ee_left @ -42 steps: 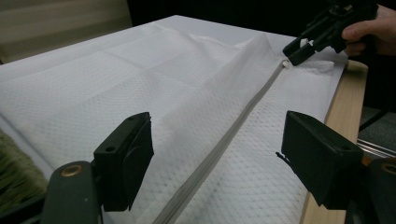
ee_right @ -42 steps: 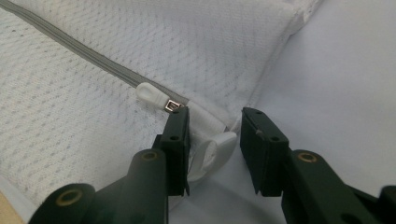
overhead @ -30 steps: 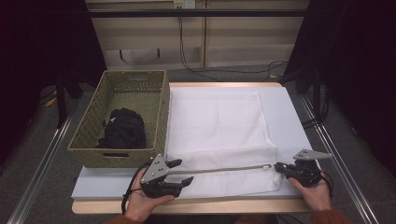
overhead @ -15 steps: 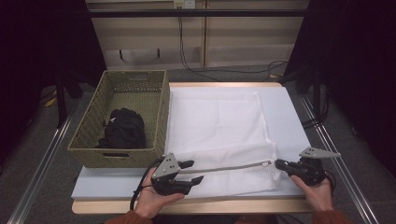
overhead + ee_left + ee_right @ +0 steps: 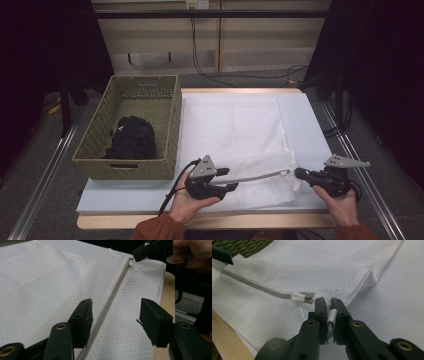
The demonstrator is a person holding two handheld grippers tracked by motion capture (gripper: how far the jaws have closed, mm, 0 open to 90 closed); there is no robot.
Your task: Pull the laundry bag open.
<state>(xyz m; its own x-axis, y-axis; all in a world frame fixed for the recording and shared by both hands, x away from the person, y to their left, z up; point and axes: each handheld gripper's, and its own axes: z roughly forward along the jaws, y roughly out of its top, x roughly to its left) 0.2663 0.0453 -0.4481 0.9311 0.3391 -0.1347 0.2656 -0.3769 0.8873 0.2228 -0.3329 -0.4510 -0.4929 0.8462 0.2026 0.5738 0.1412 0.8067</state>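
At the bottom of the high view our right tongs are clenched on the end tab of the mesh laundry bag, just past the zipper pull. Our left tongs have just been closing, pads astride the zipper, not yet pressing. We should pinch squarely there and keep it taut, bag flat on the surface; farther up left, the basket holds a dark garment

Woven olive-green basket at left edge of worktop, just beside white cloth. Black bundled garment inside basket, toward near end. Worktop surface pale, wooden front edge visible. Behind worktop: beige cabinet panel with black cables hanging down to floor. Metal rails on grey floor at both sides.
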